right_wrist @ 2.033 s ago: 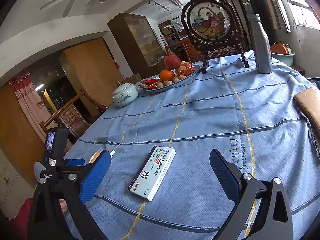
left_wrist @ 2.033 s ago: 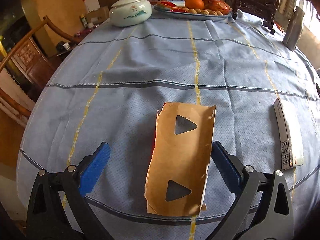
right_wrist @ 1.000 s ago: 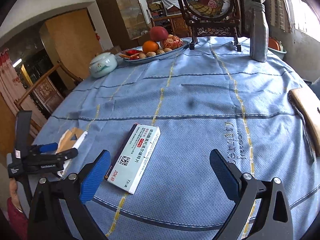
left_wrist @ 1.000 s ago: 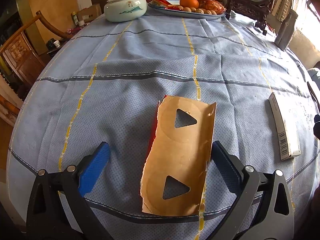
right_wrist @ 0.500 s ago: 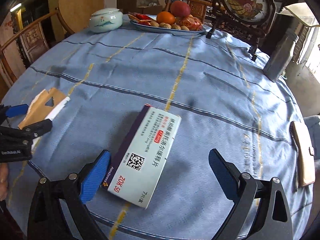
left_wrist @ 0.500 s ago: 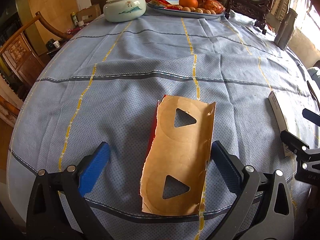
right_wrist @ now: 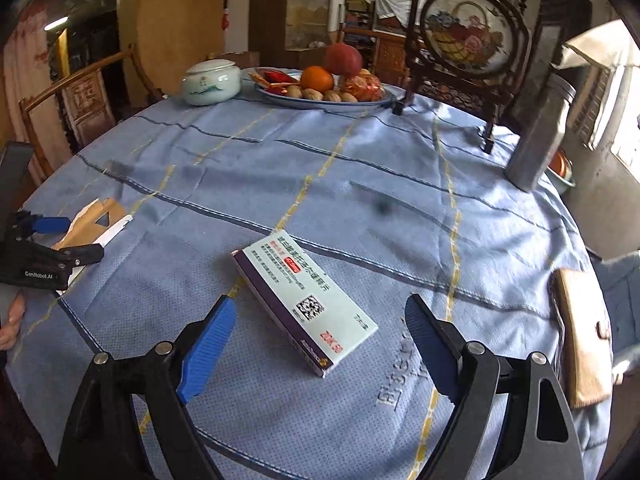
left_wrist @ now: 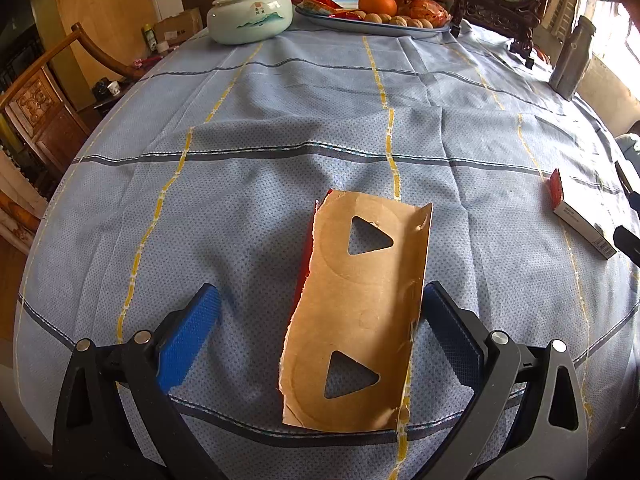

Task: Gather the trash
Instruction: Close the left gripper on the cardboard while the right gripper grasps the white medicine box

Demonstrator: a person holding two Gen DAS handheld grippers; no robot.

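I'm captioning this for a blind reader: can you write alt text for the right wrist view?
The right gripper, its jaws closing, hovers over a white medicine box lying flat on a blue tablecloth; the pads do not touch it. Far back stand a fruit plate and lidded jar.

- The desk [left_wrist: 280,128] is round, under a blue cloth with yellow and dark stripes.
- A torn brown cardboard piece [left_wrist: 360,312] lies flat near the near edge.
- A medicine box [right_wrist: 306,300] lies flat, near that edge too.
- A lidded ceramic jar [left_wrist: 250,14], a fruit plate [right_wrist: 384,100], a framed screen [right_wrist: 464,40] and a metal bottle [right_wrist: 540,136] stand along the far edge.
- A tan wallet [right_wrist: 580,336] rests by the right edge.
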